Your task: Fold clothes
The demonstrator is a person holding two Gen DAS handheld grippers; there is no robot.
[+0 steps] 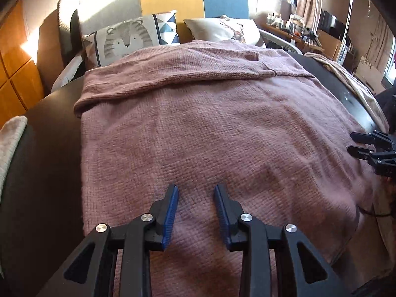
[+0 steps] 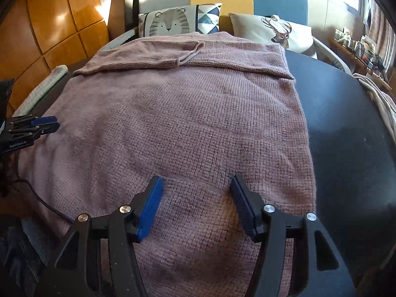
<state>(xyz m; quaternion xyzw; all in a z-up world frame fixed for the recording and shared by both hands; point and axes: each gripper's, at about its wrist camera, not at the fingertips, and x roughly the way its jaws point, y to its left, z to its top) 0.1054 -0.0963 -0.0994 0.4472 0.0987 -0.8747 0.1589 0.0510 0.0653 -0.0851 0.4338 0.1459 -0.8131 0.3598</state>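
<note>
A dusty-pink knitted sweater (image 1: 210,128) (image 2: 185,123) lies flat on a dark round table (image 1: 44,173) (image 2: 351,148), with a sleeve folded across its far end. My left gripper (image 1: 196,188) hovers over the sweater's near part, its blue-padded jaws apart and nothing between them. My right gripper (image 2: 196,180) stands open wider over the near right part of the sweater, also with nothing in it. In the left wrist view the right gripper (image 1: 356,143) shows at the right edge. In the right wrist view the left gripper (image 2: 53,122) shows at the left edge.
Behind the table stands a sofa with a tiger cushion (image 1: 128,39) (image 2: 170,23) and a deer cushion (image 1: 222,28) (image 2: 274,31). A beige cloth (image 2: 378,101) drapes over the table's right edge, a pale knit item (image 1: 10,143) lies at its left. Wooden panels (image 2: 49,24) line the left wall. A black cable (image 2: 47,205) trails near the left.
</note>
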